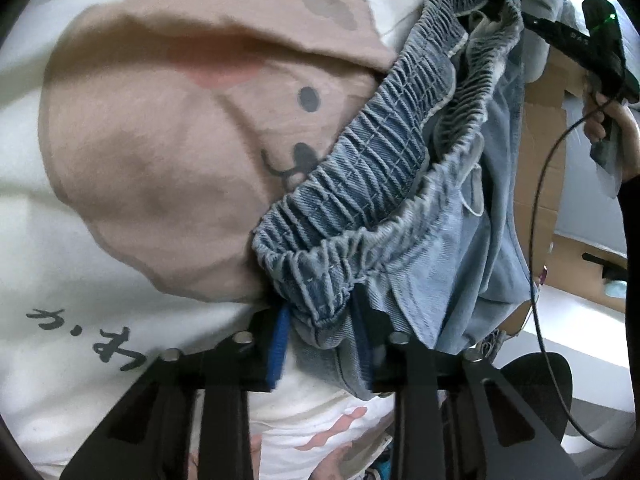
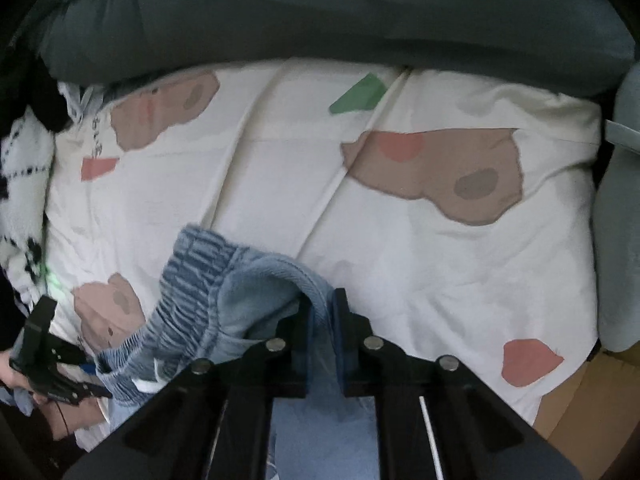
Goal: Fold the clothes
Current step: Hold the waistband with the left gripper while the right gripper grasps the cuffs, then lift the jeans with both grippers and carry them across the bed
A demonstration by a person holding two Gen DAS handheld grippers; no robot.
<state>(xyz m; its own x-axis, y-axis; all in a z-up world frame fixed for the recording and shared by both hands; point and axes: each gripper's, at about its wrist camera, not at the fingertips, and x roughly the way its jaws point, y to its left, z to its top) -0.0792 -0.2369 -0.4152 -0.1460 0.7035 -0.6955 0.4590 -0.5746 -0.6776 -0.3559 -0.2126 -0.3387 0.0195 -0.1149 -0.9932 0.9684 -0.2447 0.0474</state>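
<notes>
Light blue denim shorts (image 1: 360,184) with a ruched elastic waistband hang between both grippers above the bed. In the left wrist view my left gripper (image 1: 320,334) is shut on one end of the waistband, the cloth bunched between its blue pads (image 1: 280,344). The right gripper (image 1: 580,40) shows at the top right, in a person's hand (image 1: 600,120). In the right wrist view my right gripper (image 2: 322,320) points down at the bed, shut on a fold of the shorts (image 2: 208,280). The left gripper (image 2: 40,344) sits at the lower left.
Below lies a white bedcover (image 2: 400,240) printed with tan bears and pink patches. A dark grey quilt (image 2: 320,20) runs along its far side. Black-and-white fleece (image 2: 20,200) lies at the left. Cardboard boxes (image 1: 544,152) and a black cable (image 1: 536,240) are at the right.
</notes>
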